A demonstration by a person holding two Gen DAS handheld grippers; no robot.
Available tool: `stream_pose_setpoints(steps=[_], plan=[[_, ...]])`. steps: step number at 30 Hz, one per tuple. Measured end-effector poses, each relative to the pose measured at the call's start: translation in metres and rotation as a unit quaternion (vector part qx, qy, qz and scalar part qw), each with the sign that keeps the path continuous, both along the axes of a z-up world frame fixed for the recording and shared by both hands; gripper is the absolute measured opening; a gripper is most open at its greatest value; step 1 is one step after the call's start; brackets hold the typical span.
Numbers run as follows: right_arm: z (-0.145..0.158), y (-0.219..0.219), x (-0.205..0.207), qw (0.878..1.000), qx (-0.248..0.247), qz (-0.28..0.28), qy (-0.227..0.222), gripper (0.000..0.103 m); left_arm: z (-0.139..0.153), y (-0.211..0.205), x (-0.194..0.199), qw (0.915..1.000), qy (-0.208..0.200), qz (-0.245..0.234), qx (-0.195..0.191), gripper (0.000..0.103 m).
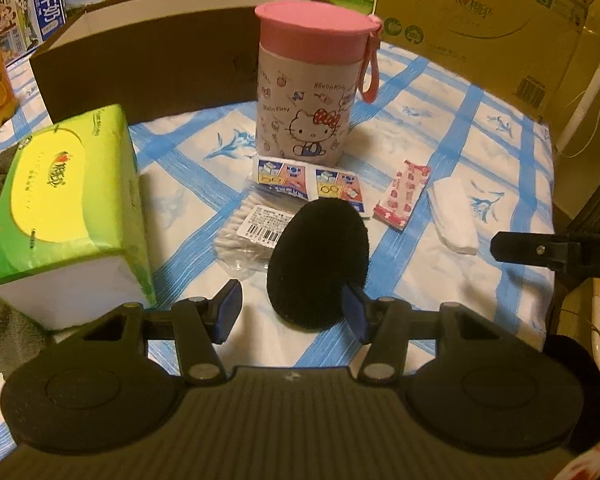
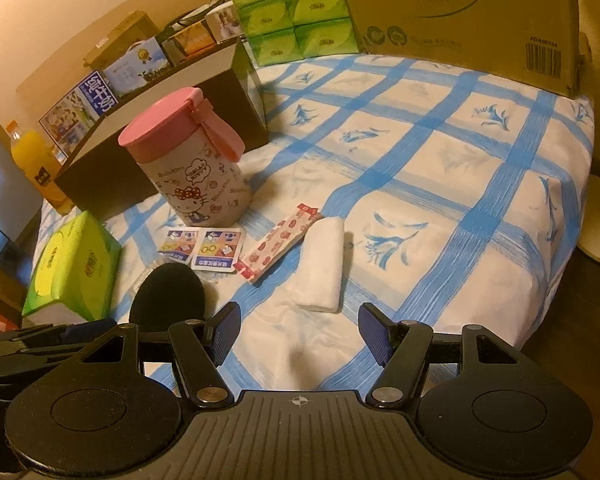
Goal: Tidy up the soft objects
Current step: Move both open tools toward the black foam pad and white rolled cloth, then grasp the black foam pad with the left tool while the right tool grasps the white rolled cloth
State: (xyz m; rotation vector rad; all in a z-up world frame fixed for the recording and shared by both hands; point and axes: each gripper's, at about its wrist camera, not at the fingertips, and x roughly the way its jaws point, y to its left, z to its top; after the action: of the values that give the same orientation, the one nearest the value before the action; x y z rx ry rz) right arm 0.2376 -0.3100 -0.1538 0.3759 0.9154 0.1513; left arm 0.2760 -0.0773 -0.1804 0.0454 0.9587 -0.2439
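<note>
Both claws hang open over a blue-checked cloth point(image 2: 460, 168), holding nothing. Left claw point(image 1: 292, 312) has a black oval sponge point(image 1: 320, 260) lying partly between its pads; right claw point(image 2: 300, 332) points toward a folded white cloth point(image 2: 324, 264). Judging by this, the gathering step is only starting: the next move calls for lowering onto each soft item and closing. Behind sits a long dark box point(image 1: 140, 64) (open-topped, its contents hidden) and a pink-lidded canister point(image 1: 308, 80), closed. A green tissue pack point(image 1: 68, 208) lies to the left.
</note>
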Motion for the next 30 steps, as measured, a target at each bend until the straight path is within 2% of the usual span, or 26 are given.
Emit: stream_pose_setpoints(steps=[6,8,11,16,20,24,26,30], plan=[[-0.005,-0.002,0.001,1.000,0.001,-0.005,0.008,0.065,-0.011,-0.003,0.008,1.0000,0.008,0.003,-0.002,0.049],[-0.006,-0.004,0.001,1.000,0.002,-0.007,0.011,0.065,-0.012,-0.004,0.008,0.9999,0.008,0.002,-0.007,0.041],[-0.008,-0.004,0.001,1.000,0.002,-0.009,0.012,0.065,-0.011,-0.008,0.007,1.0000,0.003,-0.001,-0.009,0.034],[-0.008,-0.004,0.000,1.000,0.003,-0.009,0.013,0.065,0.000,-0.019,-0.005,0.9989,-0.037,-0.027,0.012,0.019],[-0.009,-0.003,0.000,1.000,0.004,-0.009,0.014,0.065,0.007,-0.030,-0.012,0.9976,-0.051,-0.045,0.016,0.017],[-0.010,-0.003,0.000,1.000,0.004,-0.008,0.015,0.065,0.009,-0.042,-0.015,0.9967,-0.041,-0.070,-0.008,0.017],[-0.011,-0.004,0.000,1.000,0.003,-0.010,0.017,0.065,0.007,-0.048,-0.015,0.9961,-0.040,-0.079,-0.007,0.017],[-0.015,-0.007,0.001,1.000,0.002,-0.013,0.020,0.065,-0.001,-0.054,-0.008,0.9968,-0.028,-0.073,-0.012,0.017]])
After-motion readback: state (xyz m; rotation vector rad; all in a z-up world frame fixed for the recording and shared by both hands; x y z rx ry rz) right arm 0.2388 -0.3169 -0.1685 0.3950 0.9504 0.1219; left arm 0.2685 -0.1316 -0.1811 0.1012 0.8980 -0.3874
